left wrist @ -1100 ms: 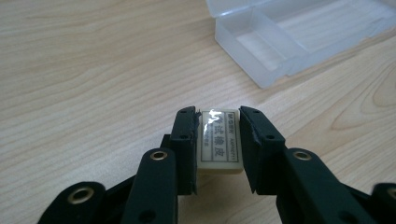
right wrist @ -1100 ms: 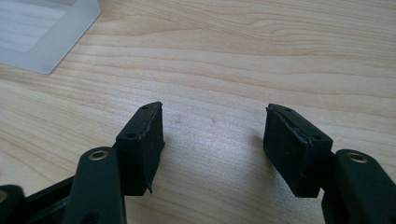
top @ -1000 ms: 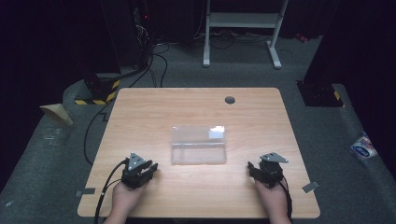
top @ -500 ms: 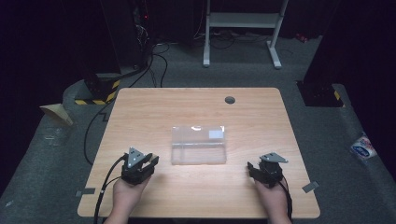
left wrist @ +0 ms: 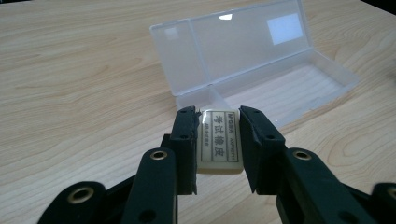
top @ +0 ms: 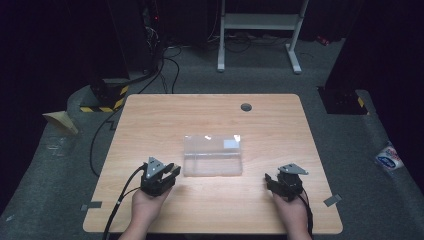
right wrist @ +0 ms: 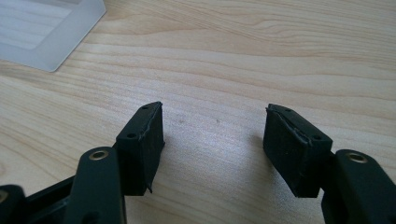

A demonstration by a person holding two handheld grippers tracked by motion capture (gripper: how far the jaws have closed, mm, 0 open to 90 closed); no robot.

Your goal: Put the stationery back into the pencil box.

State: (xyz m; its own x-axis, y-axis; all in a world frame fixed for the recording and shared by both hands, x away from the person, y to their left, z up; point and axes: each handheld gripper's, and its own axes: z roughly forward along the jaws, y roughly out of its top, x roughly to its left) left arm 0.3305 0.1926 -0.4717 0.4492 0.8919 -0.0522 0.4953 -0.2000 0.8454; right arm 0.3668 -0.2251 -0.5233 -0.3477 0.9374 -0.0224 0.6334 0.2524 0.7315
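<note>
Dark room with grey carpeted floor around a light wood-grain worktop (top: pixel 150 125); a white metal frame stand (top: pixel 260 22) sits on the floor beyond the far edge, black cables (top: pixel 165 62) trail at far left near a yellow-and-black striped block (top: pixel 107 97), and a small dark round grommet (top: pixel 246 107) is set in the worktop near its far edge. At mid-worktop lies a clear plastic case (top: pixel 212 155), open, its lid folded back flat toward the far side; in the left gripper view the case (left wrist: pixel 261 60) shows a narrow end compartment and a long main compartment, with a white label patch on the lid. The left gripper (top: pixel 159 176), held in the person's left hand (top: pixel 147 205), sits just beside the near-left corner of the case; its fingers (left wrist: pixel 187 135) are closed onto a white eraser (left wrist: pixel 219 140) bearing printed black characters, one pad pressing each long side, the eraser held above the worktop just short of the case's near end. The right gripper (top: pixel 285 182), in the person's right hand (top: pixel 292 212), rests well apart from the case on the near-right worktop; its fingers (right wrist: pixel 142 140) stand wide apart with nothing between them, bare wood visible in the gap, and a corner of the case appears at the upper left of the right gripper view
</note>
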